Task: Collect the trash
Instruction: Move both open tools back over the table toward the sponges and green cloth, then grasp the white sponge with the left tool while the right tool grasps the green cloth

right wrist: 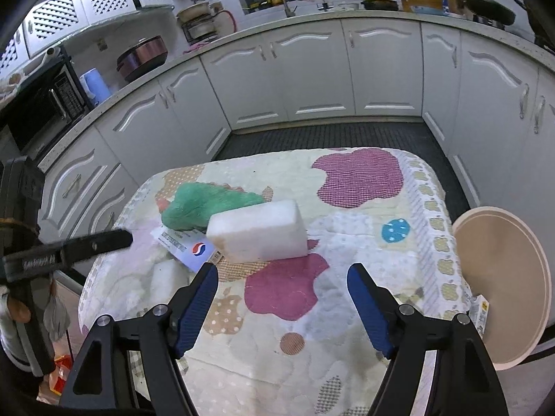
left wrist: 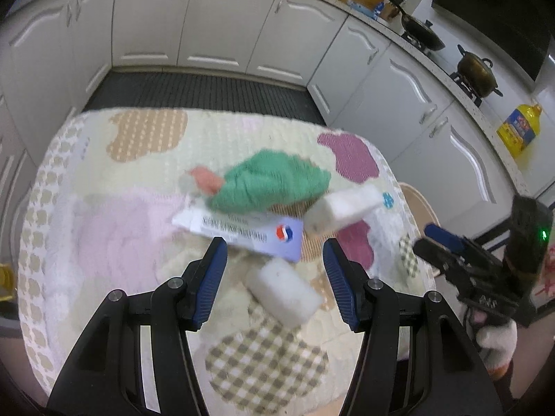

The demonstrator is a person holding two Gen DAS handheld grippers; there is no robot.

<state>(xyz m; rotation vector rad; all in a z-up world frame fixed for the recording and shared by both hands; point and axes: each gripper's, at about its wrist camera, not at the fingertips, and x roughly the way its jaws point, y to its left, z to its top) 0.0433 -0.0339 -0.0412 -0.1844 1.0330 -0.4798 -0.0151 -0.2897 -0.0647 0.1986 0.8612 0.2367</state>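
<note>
On the tabletop [right wrist: 364, 208], covered by a pastel patchwork quilted cloth, the left claw [left wrist: 274, 256] hangs with jaws apart and empty, above a small white foam block [left wrist: 282, 291] lying between its fingers. A white printed paper packet [left wrist: 242, 232] lies just beyond, beside a crumpled green knitted cloth [left wrist: 270, 180]. The right claw [right wrist: 282, 277] stands wide and empty, a larger white foam block [right wrist: 258, 232] just ahead.

Each fisheye camera looks forward and steeply down along its hand-held gripper, close above the tabletop [left wrist: 69, 173]. Both views share the green cloth [left wrist: 274, 180], the white foam block [right wrist: 258, 232] and the kitchen cabinets [right wrist: 312, 76] behind.
</note>
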